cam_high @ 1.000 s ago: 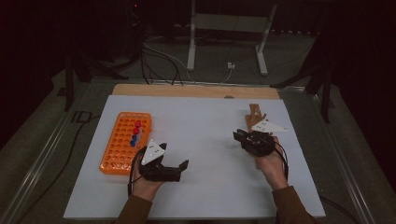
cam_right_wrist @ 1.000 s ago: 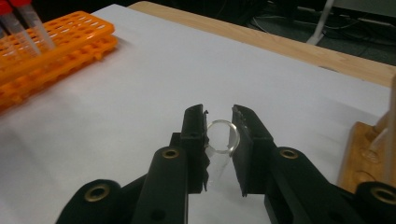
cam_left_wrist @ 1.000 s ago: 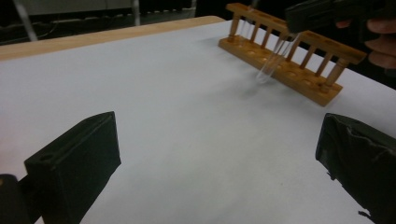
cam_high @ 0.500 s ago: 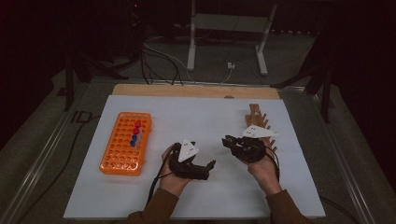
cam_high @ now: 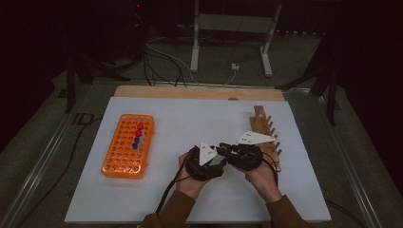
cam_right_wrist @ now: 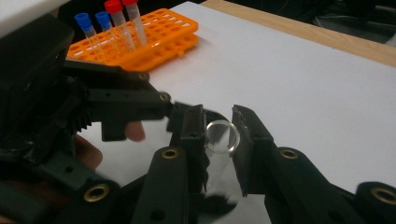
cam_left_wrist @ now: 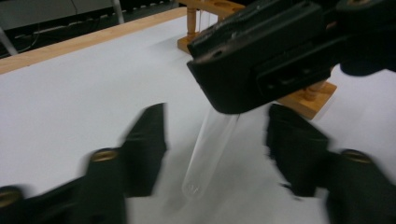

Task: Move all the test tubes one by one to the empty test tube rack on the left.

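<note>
One clear tube (cam_left_wrist: 211, 154) in right tongs (cam_right_wrist: 219, 135), long axis tilted, rounded end down.

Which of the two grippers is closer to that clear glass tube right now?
Right. The right gripper grips the clear tube near its open end. The left gripper is open, its jaws either side of the tube's lower part without touching it.

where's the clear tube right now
The clear tube sits clamped in the right gripper, hanging down between the open jaws of the left gripper, in front of the wooden rack.
</note>
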`<state>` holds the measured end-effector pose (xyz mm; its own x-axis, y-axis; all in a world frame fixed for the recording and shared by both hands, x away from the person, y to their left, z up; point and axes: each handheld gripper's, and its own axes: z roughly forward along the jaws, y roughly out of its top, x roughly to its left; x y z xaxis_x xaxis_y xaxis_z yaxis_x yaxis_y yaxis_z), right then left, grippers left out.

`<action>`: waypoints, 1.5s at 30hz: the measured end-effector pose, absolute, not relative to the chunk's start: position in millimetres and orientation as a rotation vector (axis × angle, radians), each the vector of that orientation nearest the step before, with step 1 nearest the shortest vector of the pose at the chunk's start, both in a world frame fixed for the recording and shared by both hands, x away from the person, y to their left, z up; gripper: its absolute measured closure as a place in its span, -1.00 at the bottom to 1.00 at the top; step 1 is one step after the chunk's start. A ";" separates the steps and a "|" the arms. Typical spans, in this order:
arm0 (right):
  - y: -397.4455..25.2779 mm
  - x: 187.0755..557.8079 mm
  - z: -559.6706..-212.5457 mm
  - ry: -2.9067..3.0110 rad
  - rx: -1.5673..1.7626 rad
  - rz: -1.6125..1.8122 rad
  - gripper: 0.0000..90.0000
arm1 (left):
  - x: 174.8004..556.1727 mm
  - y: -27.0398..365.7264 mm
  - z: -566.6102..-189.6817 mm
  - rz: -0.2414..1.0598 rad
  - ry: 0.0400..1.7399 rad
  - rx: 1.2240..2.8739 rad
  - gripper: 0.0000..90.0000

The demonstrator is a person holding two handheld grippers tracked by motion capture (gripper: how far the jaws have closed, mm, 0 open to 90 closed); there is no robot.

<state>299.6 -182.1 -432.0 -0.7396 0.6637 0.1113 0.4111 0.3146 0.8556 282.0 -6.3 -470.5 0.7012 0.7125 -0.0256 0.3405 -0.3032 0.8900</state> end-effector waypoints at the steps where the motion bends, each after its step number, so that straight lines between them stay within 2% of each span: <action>1: -181.9 299.6 -432.0 2.325 0.977 1.395 0.69 | 282.0 -5.5 -470.0 0.455 0.811 1.900 0.13; 4: -181.5 299.6 -432.3 2.332 0.976 1.400 0.69 | 282.2 -3.8 -468.7 0.432 0.799 1.883 0.43; 6: -181.2 299.4 -432.3 2.334 0.975 1.399 0.69 | 282.1 -3.0 -468.9 0.432 0.792 1.889 0.56; 14: -181.9 299.3 -431.0 2.335 0.975 1.418 0.66 | 280.2 -3.0 -468.8 0.419 0.774 1.885 0.69; 23: -196.8 304.5 -427.6 2.267 1.041 1.511 -0.08 | 280.7 6.7 -469.4 0.436 0.794 1.888 0.70; 30: -206.5 307.6 -426.0 2.194 1.107 1.474 -0.52 | 280.0 25.4 -466.8 0.461 0.825 1.869 0.70; 34: -211.8 308.6 -425.2 2.153 1.136 1.472 -0.65 | 278.1 39.8 -464.1 0.477 0.846 1.854 0.70; 38: -217.5 309.5 -424.7 2.121 1.158 1.452 -0.70 | 274.8 58.7 -461.4 0.496 0.867 1.842 0.70; 45: -226.1 311.6 -424.2 2.071 1.207 1.417 -0.95 | 268.8 94.9 -458.0 0.531 0.926 1.795 0.70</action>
<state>311.6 -226.1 -424.2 -0.5729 0.8023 0.1676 0.4467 0.1342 0.8845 268.8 94.9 -458.0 0.6096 0.7905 -0.0585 0.3488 -0.2013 0.9153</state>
